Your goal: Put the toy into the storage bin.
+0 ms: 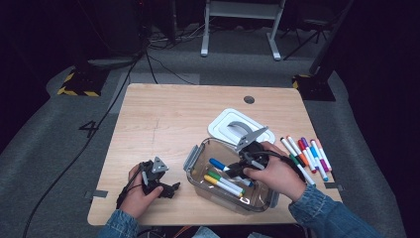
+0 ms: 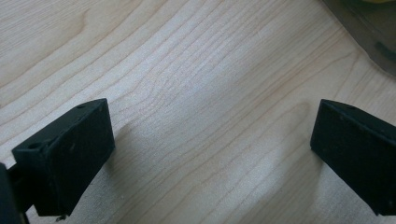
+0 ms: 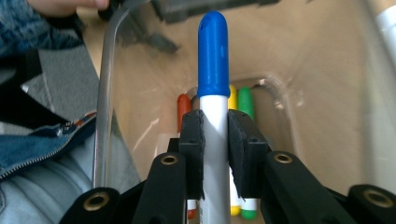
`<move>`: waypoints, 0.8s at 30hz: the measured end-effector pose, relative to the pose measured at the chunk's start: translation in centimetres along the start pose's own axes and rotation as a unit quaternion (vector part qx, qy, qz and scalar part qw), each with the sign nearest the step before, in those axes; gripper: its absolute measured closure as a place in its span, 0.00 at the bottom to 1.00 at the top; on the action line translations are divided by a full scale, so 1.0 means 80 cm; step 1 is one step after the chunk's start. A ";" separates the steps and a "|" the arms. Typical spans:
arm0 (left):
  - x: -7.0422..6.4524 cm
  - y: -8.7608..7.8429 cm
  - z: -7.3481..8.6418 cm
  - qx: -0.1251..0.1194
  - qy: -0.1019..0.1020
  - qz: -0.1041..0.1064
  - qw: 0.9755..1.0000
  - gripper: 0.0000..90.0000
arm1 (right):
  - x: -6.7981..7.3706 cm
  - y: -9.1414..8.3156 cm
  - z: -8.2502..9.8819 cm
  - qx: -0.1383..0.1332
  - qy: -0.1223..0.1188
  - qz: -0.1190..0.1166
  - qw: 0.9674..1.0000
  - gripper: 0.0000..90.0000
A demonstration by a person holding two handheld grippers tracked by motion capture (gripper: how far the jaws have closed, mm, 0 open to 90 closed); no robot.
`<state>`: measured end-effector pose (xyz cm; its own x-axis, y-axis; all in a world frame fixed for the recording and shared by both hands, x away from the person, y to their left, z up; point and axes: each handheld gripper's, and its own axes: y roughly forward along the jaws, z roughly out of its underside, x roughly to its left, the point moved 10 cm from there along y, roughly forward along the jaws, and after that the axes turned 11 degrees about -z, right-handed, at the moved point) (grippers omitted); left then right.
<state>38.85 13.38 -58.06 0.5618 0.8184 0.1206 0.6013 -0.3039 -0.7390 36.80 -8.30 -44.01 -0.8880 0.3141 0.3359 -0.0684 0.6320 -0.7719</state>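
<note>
Nearest, in the left gripper view, left gripper (image 2: 212,154) jaws wide apart over bare table (image 2: 196,70), nothing between them, with a blurred corner of the clear bin (image 2: 369,42) cut off at the top right. From the high view, left gripper (image 1: 159,184) low on the table (image 1: 163,114) beside the bin (image 1: 195,161), well apart from the right hand. Right gripper (image 1: 242,166) inside the bin, largely hidden by the hand. In the right gripper view, right gripper (image 3: 215,140) clamped on the blue marker (image 3: 213,60), lower barrel hidden between the pads; below, red, yellow and green markers (image 3: 239,105) on the bin floor. Blue marker (image 1: 220,165) above green and yellow ones. Farther right, loose markers (image 1: 307,153) in a row; beyond the bin, a white lid (image 1: 233,126).
</note>
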 end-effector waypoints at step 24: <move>0.000 0.000 0.000 0.000 0.000 0.000 1.000 0.00 | -0.013 0.101 0.035 0.110 0.010 -0.031 0.993 0.85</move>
<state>38.85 13.38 -58.07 0.5619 0.8183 0.1212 0.6016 -0.3037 -0.7388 35.88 -5.50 -52.06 -0.8704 0.2947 0.3945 -0.2221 0.4802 -0.8486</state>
